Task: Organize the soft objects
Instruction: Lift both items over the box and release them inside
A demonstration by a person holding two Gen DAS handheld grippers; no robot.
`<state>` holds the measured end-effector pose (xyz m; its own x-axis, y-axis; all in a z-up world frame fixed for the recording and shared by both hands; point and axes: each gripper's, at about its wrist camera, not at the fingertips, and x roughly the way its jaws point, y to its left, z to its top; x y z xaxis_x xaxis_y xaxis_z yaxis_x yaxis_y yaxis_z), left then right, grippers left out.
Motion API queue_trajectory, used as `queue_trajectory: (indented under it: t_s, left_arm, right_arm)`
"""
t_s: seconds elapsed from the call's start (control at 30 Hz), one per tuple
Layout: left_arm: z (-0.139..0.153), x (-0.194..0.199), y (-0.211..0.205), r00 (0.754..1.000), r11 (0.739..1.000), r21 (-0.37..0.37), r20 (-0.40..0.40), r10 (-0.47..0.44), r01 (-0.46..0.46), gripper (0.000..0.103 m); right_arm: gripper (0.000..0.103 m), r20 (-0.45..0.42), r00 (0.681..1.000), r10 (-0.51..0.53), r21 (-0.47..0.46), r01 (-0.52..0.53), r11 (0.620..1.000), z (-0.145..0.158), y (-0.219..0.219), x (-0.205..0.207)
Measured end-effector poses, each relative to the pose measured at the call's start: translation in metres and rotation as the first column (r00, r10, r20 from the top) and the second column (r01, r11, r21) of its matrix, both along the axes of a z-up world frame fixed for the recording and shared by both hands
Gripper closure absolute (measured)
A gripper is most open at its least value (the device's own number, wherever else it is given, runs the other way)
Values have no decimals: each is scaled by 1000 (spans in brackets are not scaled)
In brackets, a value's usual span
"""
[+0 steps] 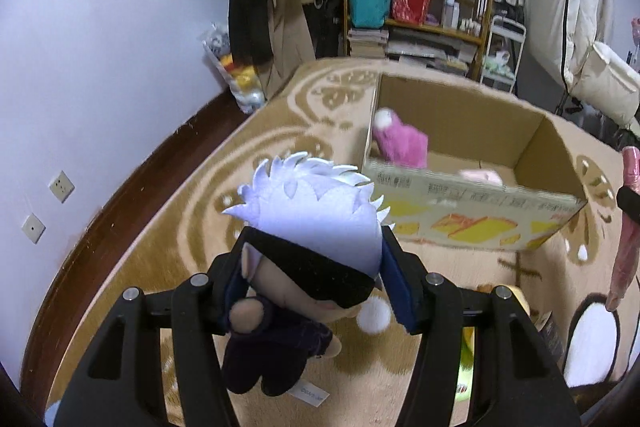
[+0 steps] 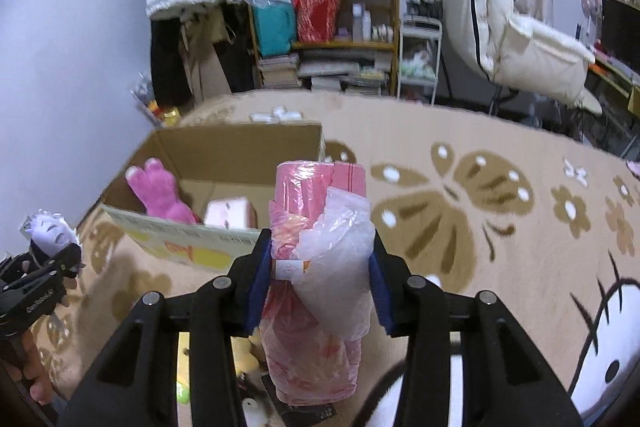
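Observation:
My left gripper (image 1: 316, 275) is shut on a plush doll (image 1: 312, 227) with white spiky hair, a black blindfold and a dark body, held above the rug short of the cardboard box (image 1: 480, 215). My right gripper (image 2: 320, 267) is shut on a pink rolled towel in a clear plastic bag (image 2: 316, 267), held upright near the box (image 2: 180, 239). Inside the box lie a pink plush (image 1: 400, 139) (image 2: 160, 193) and a pale pink packet (image 1: 482, 175) (image 2: 230, 211). The left gripper and the doll (image 2: 52, 231) show at the left edge of the right wrist view.
A beige patterned rug (image 2: 500, 227) covers the surface. Behind stand a wooden shelf (image 1: 420, 7) with bags and books, hanging white coats (image 2: 500, 7) and a small white cart (image 1: 504, 55). A bag of toys (image 1: 236, 67) leans on the wall. Small items lie under the right gripper (image 2: 244, 355).

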<state>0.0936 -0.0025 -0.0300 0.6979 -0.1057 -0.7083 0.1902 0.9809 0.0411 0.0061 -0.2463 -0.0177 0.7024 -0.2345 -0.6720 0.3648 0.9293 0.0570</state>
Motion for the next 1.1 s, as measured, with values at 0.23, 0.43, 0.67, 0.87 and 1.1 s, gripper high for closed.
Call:
queue_trajectory:
  t_s: [0.23, 0.43, 0.67, 0.87, 1.1]
  left_arm:
    - [22, 9, -9, 996, 1000, 9, 90, 0, -1, 45]
    - [39, 22, -19, 992, 1000, 3, 126, -18, 18, 45]
    - [52, 38, -35, 984, 999, 17, 169, -49, 47, 45]
    - [61, 49, -50, 975, 997, 38, 210, -76, 69, 45]
    - [60, 59, -61, 970, 994, 44, 221, -104, 97, 45]
  right_arm:
    - [57, 85, 996, 30, -51, -25, 998, 27, 11, 7]
    - [57, 115, 993, 14, -75, -5, 997, 37, 17, 21]
    - [56, 104, 994, 28, -81, -20, 996, 34, 21, 46]
    - [56, 112, 993, 28, -85, -19, 996, 37, 15, 65]
    - [56, 124, 992, 33, -92, -22, 996, 39, 7, 86]
